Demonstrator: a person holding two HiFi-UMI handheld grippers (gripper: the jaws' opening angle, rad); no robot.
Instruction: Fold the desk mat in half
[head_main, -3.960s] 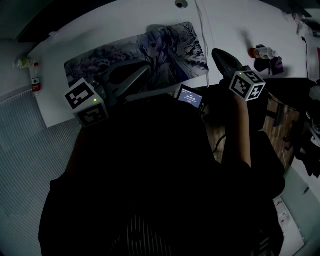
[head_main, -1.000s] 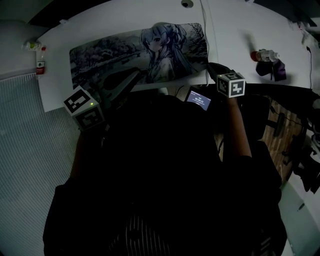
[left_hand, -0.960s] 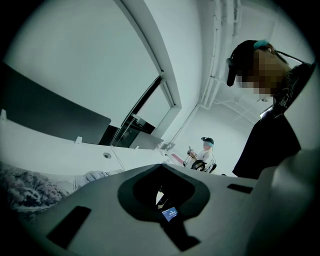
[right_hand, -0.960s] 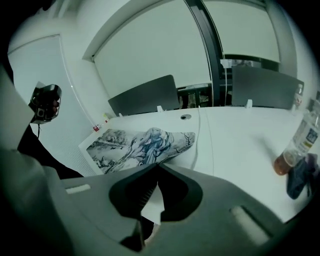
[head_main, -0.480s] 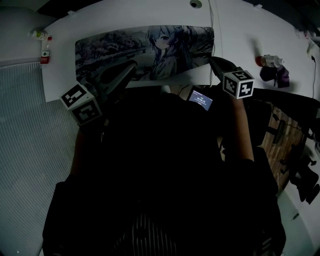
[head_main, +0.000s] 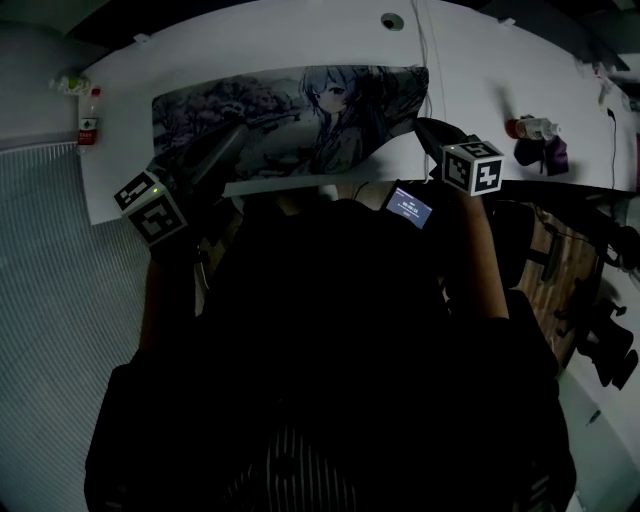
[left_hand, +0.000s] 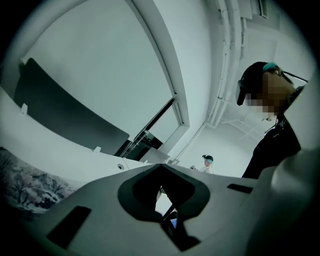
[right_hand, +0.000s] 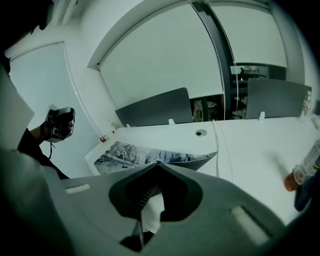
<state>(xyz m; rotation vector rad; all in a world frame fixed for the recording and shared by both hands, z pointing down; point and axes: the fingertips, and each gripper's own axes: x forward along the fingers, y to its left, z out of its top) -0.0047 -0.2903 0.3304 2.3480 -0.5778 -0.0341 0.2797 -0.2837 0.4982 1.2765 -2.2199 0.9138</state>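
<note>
Printed desk mat, right corner upturned, pinched in right claw; left claw pressed together.

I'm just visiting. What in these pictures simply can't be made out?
Desk mat: its near left corner is covered by the left gripper in the head view; in the left gripper view the jaws block most of it.
Small screen, head view: text too small.
Small bottle at far left, head view: label too small.
Bottle, right gripper view: cut off by the picture's edge.
</note>
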